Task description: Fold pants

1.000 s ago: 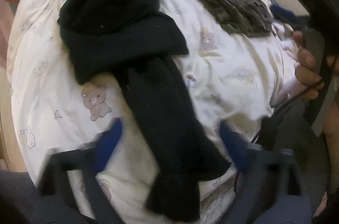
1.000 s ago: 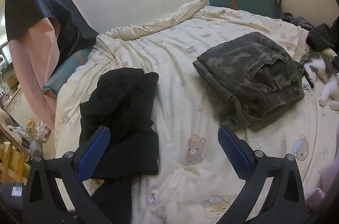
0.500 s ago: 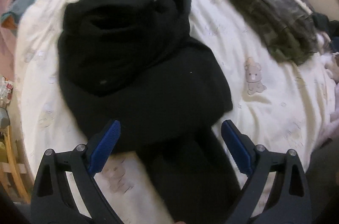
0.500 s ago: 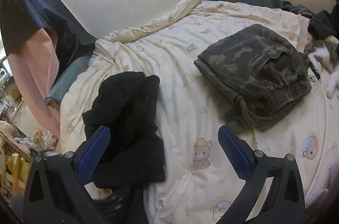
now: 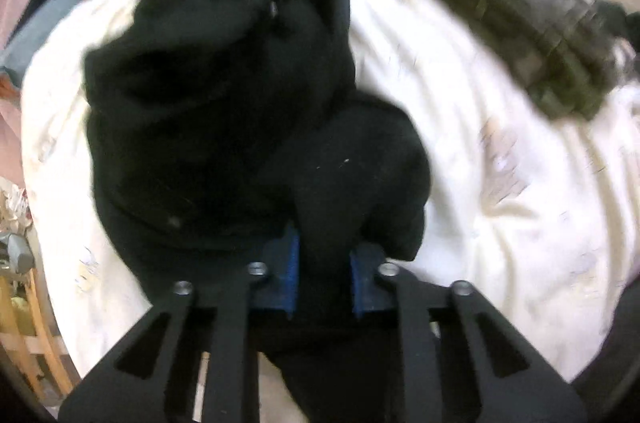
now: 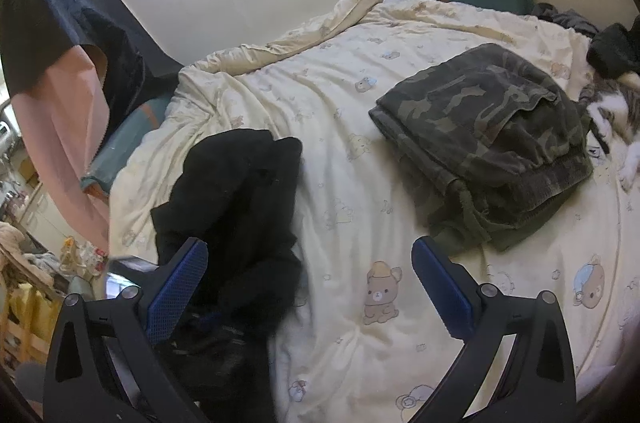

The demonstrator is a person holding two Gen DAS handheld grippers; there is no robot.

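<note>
**Left tongs clamp black pants**

Left tongs [image 5: 323,275] closing on a bunched fold of the black pants [image 5: 224,111], cloth pinched between the blue pads, likely to drag a leg straight for folding. Pants lie crumpled near the bed's [image 6: 360,183] left edge. Right tongs [image 6: 310,287] wide open, empty, hovering over the bedding, probably waiting. Camo pants [image 6: 488,139] sit folded toward the right edge, apart.

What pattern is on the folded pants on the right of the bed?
Green-grey camouflage; the folded pants show best in the right wrist view.
</note>
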